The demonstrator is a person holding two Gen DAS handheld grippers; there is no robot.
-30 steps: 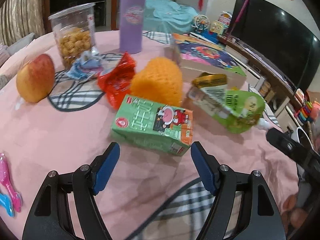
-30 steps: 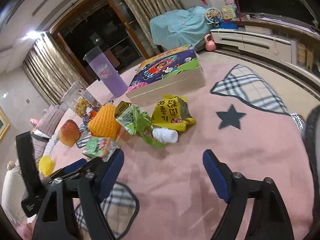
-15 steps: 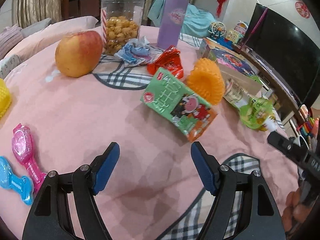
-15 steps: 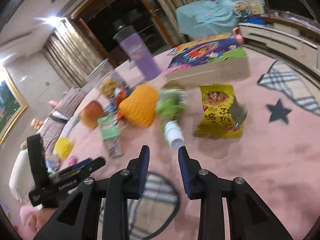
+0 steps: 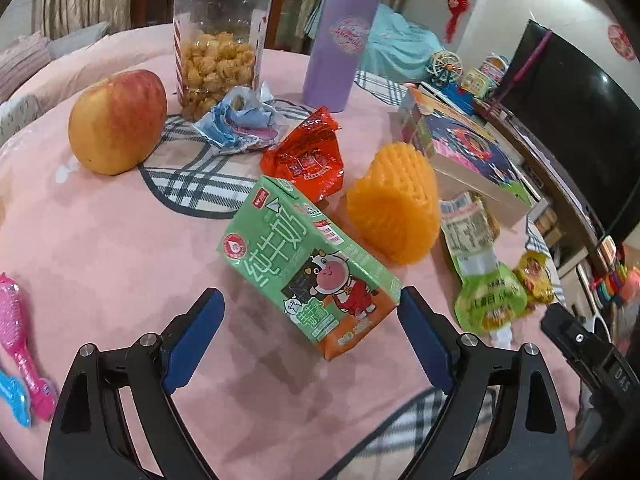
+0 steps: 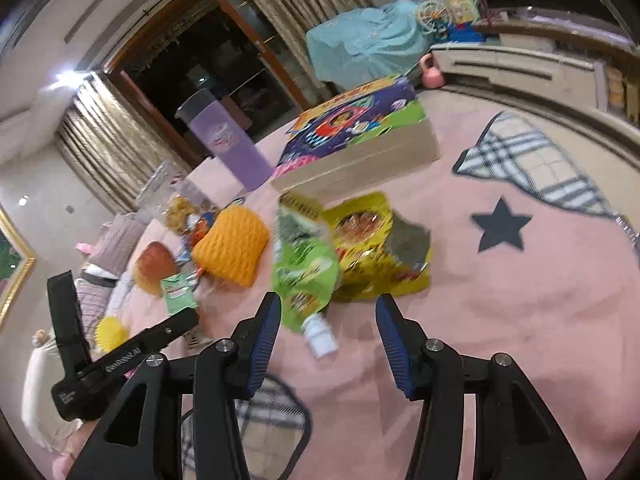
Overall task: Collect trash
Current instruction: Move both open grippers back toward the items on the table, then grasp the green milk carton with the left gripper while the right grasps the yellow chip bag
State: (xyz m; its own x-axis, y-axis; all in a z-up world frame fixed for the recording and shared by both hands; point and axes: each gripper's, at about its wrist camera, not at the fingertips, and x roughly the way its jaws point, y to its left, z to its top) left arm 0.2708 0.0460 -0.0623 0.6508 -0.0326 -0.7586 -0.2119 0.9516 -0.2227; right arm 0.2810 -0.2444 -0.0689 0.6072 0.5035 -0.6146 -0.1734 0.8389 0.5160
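Observation:
A green milk carton (image 5: 308, 268) lies flat on the pink tablecloth (image 5: 100, 248). My left gripper (image 5: 310, 334) is open, its fingers either side of the carton's near end, not touching. A red wrapper (image 5: 308, 156), a blue-white wrapper (image 5: 240, 122) and a green pouch (image 5: 484, 280) lie around it. In the right wrist view the green pouch (image 6: 304, 272) with its white cap lies just ahead of my open right gripper (image 6: 328, 334), beside a yellow snack bag (image 6: 376, 248). The carton shows small there (image 6: 178, 294).
An apple (image 5: 118, 122), a popcorn jar (image 5: 218, 46), a purple tumbler (image 5: 340, 40), an orange foam net (image 5: 396, 208) and a picture box (image 6: 356, 136) stand on the table. Pink and blue toy brushes (image 5: 20, 344) lie at the left edge.
My left gripper has moved in close to the milk carton, which now sits between its fingers. My right gripper closed to a narrow gap, then opened again, and now sits nearer the green pouch.

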